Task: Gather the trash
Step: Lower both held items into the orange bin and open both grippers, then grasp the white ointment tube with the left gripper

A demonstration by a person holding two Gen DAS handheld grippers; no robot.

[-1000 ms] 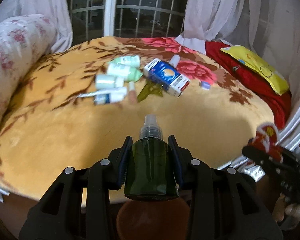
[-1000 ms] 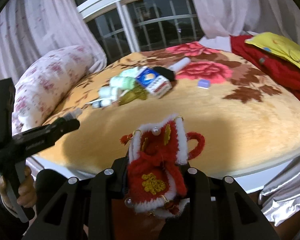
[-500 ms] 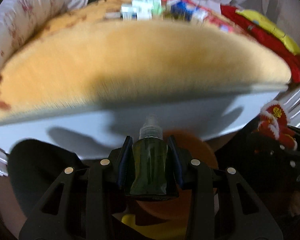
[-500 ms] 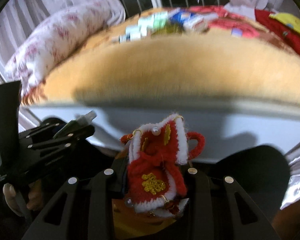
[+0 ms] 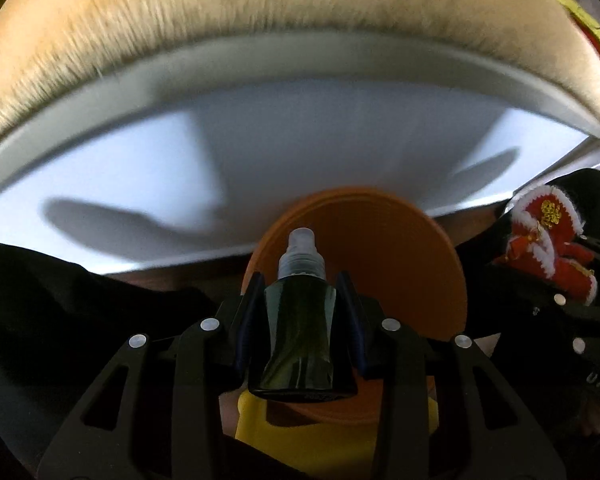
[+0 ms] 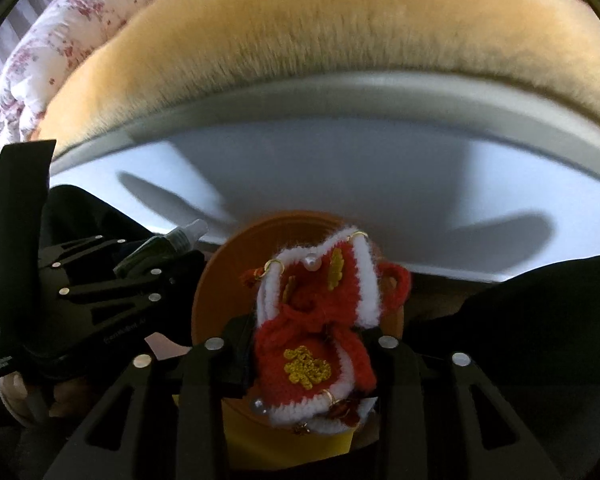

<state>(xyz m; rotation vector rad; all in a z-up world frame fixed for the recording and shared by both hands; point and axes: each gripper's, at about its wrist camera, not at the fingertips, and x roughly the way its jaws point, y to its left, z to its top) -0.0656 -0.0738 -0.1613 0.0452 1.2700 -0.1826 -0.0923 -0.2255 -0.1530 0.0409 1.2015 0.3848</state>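
My left gripper [image 5: 300, 292] is shut on a dark green spray bottle [image 5: 300, 320] with a clear cap, held over an orange bin [image 5: 400, 248] with a yellow body. My right gripper [image 6: 312, 328] is shut on a red and white knitted pouch [image 6: 320, 320] with gold trim, held over the same orange bin [image 6: 220, 280]. The pouch also shows at the right of the left wrist view [image 5: 548, 240]. The bottle and the left gripper [image 6: 156, 252] show at the left of the right wrist view.
The bed's white side panel [image 5: 300, 140] and the fuzzy yellow blanket edge [image 5: 260, 8] rise close behind the bin. A floral pillow [image 6: 52, 52] lies at the upper left. Dark clothing flanks the bin on both sides.
Both grippers have dropped from above the bed to below its edge, down over the orange bin. Each still holds its item.
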